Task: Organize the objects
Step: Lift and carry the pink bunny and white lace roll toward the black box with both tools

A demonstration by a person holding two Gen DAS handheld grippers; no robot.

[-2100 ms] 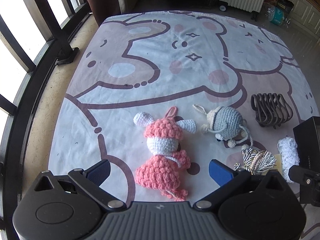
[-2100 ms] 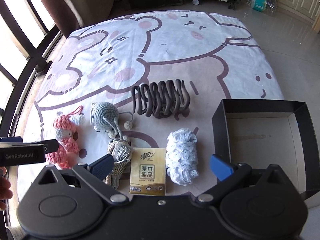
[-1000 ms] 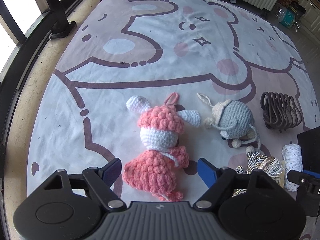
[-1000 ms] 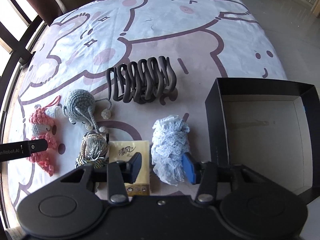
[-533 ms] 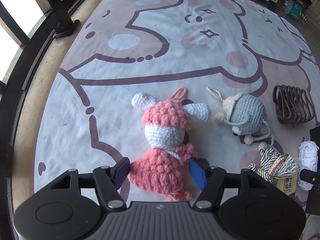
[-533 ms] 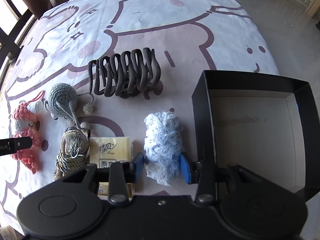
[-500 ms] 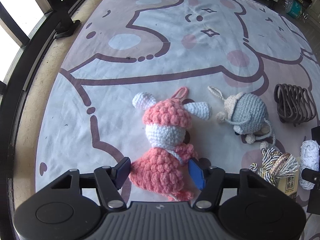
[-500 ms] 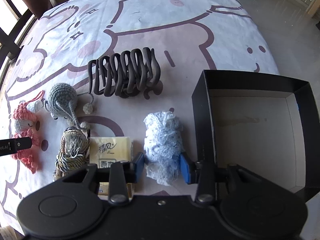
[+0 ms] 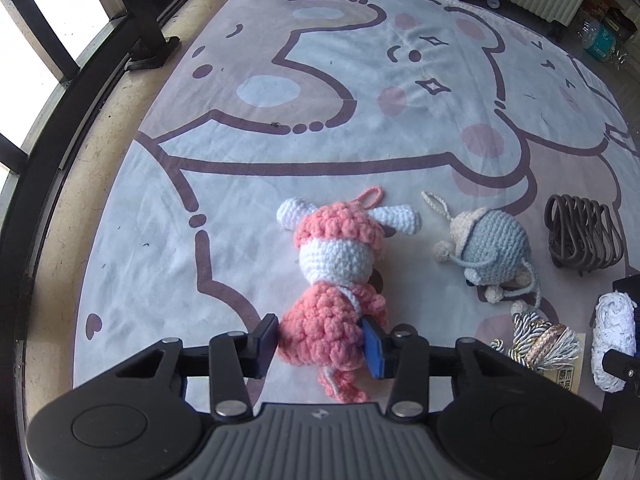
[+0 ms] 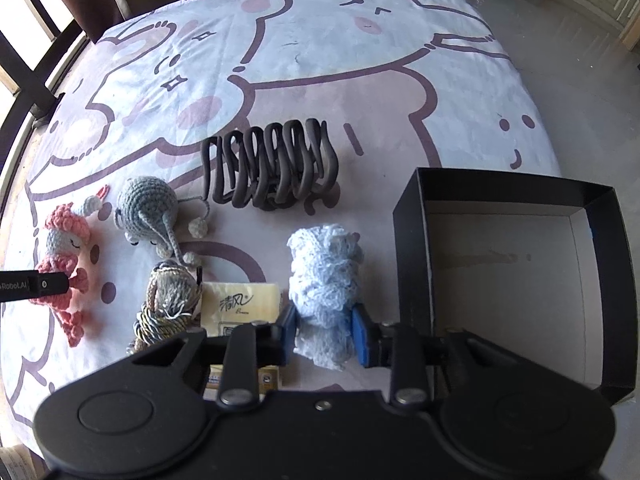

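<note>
My left gripper (image 9: 322, 340) is shut on the body of a pink and white crochet doll (image 9: 332, 272), which also shows in the right wrist view (image 10: 64, 256). My right gripper (image 10: 324, 332) is shut on a pale blue knitted bundle (image 10: 324, 272), which also shows in the left wrist view (image 9: 614, 344). An open black box (image 10: 412, 240) with a pale inside stands just right of the bundle.
On the cartoon-print sheet (image 10: 320, 60) lie a grey crochet mouse (image 10: 148, 208), a dark hair claw (image 10: 272, 164), a tasselled cord bundle (image 10: 168, 304) and a yellow tissue pack (image 10: 240, 304). A dark window railing (image 9: 60, 92) runs along the left.
Both grippers came down and closed, the left on the pink doll and the right on the blue bundle. The views have shifted slightly.
</note>
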